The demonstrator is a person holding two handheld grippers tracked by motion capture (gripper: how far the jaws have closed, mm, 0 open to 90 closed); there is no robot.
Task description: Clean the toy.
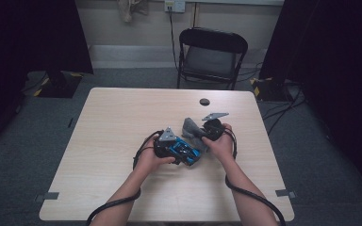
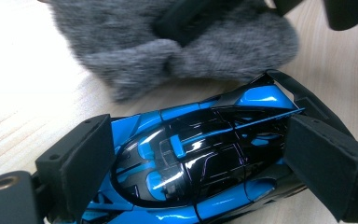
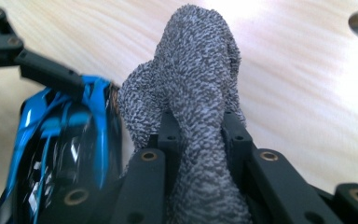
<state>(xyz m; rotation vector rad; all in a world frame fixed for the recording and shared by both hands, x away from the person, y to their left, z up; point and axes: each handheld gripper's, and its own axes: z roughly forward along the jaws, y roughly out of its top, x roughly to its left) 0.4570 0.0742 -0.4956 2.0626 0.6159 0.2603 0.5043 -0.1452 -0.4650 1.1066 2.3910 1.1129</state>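
My left gripper clamps the glossy blue-and-black toy racing car near the pale wooden table's centre. Just beyond, my right gripper pinches a bunched grey fuzzy cloth touching the car. Both are secured; I judge wiping remains ahead.

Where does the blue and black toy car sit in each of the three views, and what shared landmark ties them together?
High view: the toy car lies at table centre, between the hands, in the left gripper.
Left gripper view: it spans the lower half, between the two black jaws.
Right gripper view: at the lower left edge.
Shared landmark: the grey cloth right beside the car, pinched by the right gripper.
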